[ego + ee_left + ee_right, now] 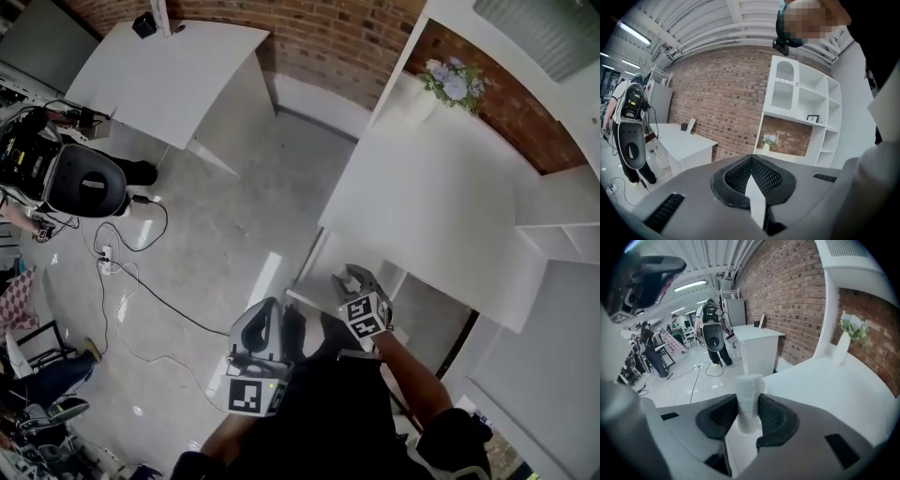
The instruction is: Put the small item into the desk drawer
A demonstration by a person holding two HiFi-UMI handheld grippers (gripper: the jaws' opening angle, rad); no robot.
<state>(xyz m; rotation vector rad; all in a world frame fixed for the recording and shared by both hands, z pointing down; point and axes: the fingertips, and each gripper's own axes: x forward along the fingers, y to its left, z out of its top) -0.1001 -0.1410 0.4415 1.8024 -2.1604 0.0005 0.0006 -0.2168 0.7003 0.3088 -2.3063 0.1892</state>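
Note:
My right gripper [749,414] is shut on a small white cylinder-shaped item [748,399], which stands upright between the pads and pokes out above them. In the head view that gripper [350,278] hangs at the near left corner of the white desk [441,206], over a white drawer-like front [314,272] under the desk's edge; the item itself cannot be made out there. My left gripper [270,309] sits lower left of it, away from the desk. Its pads [740,174] meet at the tips with nothing between them.
A vase of flowers [448,82] stands at the desk's far end by the brick wall. White shelves [562,234] rise to the right. A second white desk [169,75] stands far left. A person with a backpack rig [84,178] and cables [122,272] occupy the floor.

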